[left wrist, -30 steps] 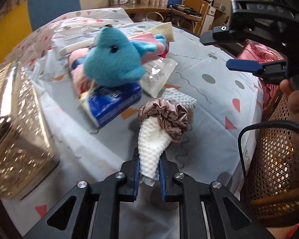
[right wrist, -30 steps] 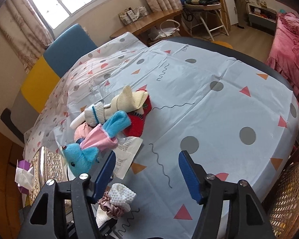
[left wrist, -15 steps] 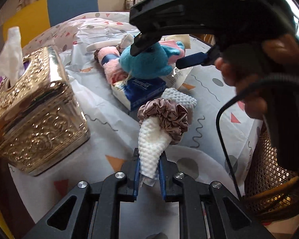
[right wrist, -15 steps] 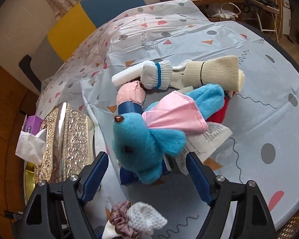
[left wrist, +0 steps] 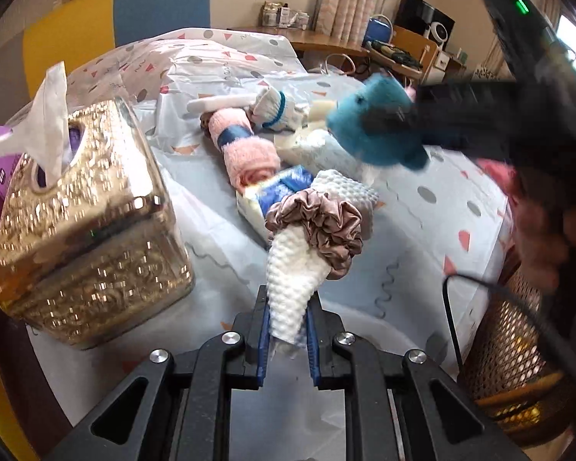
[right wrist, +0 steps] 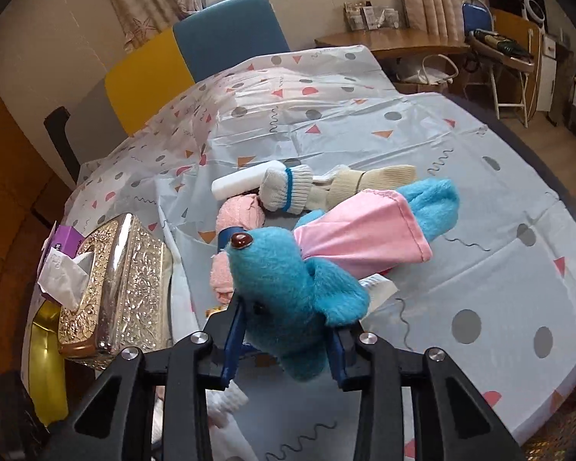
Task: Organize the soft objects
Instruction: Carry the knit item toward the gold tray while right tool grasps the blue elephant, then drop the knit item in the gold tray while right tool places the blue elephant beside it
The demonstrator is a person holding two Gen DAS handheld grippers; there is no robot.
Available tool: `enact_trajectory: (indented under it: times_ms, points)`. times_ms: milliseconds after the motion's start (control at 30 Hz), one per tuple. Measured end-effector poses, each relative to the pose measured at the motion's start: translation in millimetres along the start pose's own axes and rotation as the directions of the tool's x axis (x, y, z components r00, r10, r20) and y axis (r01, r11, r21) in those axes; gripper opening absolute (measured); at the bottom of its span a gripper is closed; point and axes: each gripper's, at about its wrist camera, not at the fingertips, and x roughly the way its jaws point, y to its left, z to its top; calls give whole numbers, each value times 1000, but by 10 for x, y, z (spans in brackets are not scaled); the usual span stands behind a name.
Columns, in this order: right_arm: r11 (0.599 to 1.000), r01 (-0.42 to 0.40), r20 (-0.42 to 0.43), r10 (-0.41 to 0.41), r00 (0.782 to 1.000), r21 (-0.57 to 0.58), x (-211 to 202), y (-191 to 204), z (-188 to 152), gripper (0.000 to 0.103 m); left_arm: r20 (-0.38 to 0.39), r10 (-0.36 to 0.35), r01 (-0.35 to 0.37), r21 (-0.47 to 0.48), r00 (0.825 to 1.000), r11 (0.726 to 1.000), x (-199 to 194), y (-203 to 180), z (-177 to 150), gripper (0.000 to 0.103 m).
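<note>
1. Now the right gripper [right wrist: 284,349] has closed its blue fingers on the head of the blue plush toy [right wrist: 288,280]; half a second ago the toy sat between the wide-open fingers, not pinched.
2. That toy fills the lower middle of the right wrist view. Its pink dress [right wrist: 361,230] and blue legs point to the upper right.
3. From the left wrist camera, the blue plush toy [left wrist: 376,123] shows in the upper right, with the dark blurry right gripper beside it.
4. At the bottom middle, the left gripper [left wrist: 288,334] is squeezed tight on the white bumpy cloth [left wrist: 295,280].
5. A brown scrunchie [left wrist: 322,223] is looped around that cloth.
6. Behind it lie a blue tissue pack [left wrist: 276,192] and a pink rolled towel [left wrist: 245,150].
7. A gold tissue box [left wrist: 88,223] stands at the left on the spotted tablecloth [left wrist: 441,207].
</note>
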Motion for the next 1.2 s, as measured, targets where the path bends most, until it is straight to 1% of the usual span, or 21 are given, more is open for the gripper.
enact_trajectory:
  times_ms: [67,167,267,300,367,467,533,567,633,700,733,767,833,933,1000,1067,1100,1133,1200]
  points:
    - [1000,26,13,-26,1000,4,-55,-84,-48,36,18,-7,7,-14,1000,1000,-49,-16,136,16]
    - [999,31,-3,-31,1000,37,-32,-193,-83,36,41,-23,24,-28,999,999,-111,-61,380,16]
    - [999,27,19,-27,999,19,-61,-163,-72,36,65,-19,23,-56,998,998,-143,-10,719,16]
    - [1000,25,23,-25,999,8,-68,-143,-76,36,70,-6,11,-71,998,997,-144,38,839,16]
    - [1000,27,27,-27,999,-10,-72,-105,-87,36,97,37,-26,-108,995,994,-191,192,1093,16]
    - [999,25,41,-24,999,-28,-85,-79,-88,36,140,115,-89,-176,984,980,-350,528,1418,16]
    - [999,22,44,-21,999,-33,-83,-68,-85,36,170,174,-134,-220,970,966,-510,823,1567,16]
    - [999,20,46,-19,999,-37,-80,-62,-83,36,186,207,-159,-243,960,957,-619,975,1611,16]
    - [999,20,51,-18,999,-47,-79,-45,-83,36,211,268,-204,-283,940,937,-836,1287,1614,16]
    - [998,18,53,-15,998,-55,-76,-27,-87,36,221,321,-239,-330,921,913,-1016,1619,1535,16]
    - [998,16,54,-13,998,-60,-75,-16,-88,36,220,345,-254,-356,912,899,-1112,1790,1444,16]
    - [998,17,55,-13,998,-67,-75,-2,-92,36,216,368,-269,-379,904,885,-1196,1925,1307,16]
    - [997,14,57,-9,998,-81,-86,27,-110,36,195,414,-300,-435,889,849,-1339,2203,1008,16]
    - [995,16,61,-11,998,-95,-86,69,-119,36,141,459,-330,-519,877,789,-1421,2500,464,16]
    - [995,17,59,-11,998,-98,-77,77,-121,36,97,477,-342,-574,873,744,-1427,2695,123,16]
    - [995,23,62,-17,998,-101,-73,82,-126,36,50,493,-367,-603,869,708,-1381,2777,-151,16]
    - [995,21,60,-15,998,-100,-69,82,-127,36,29,495,-378,-608,868,698,-1331,2800,-244,16]
    - [995,21,59,-15,998,-99,-72,81,-129,36,5,488,-382,-616,873,689,-1256,2819,-322,16]
    - [994,30,57,-24,998,-104,-62,86,-134,36,-35,460,-373,-641,887,671,-1115,2878,-475,17]
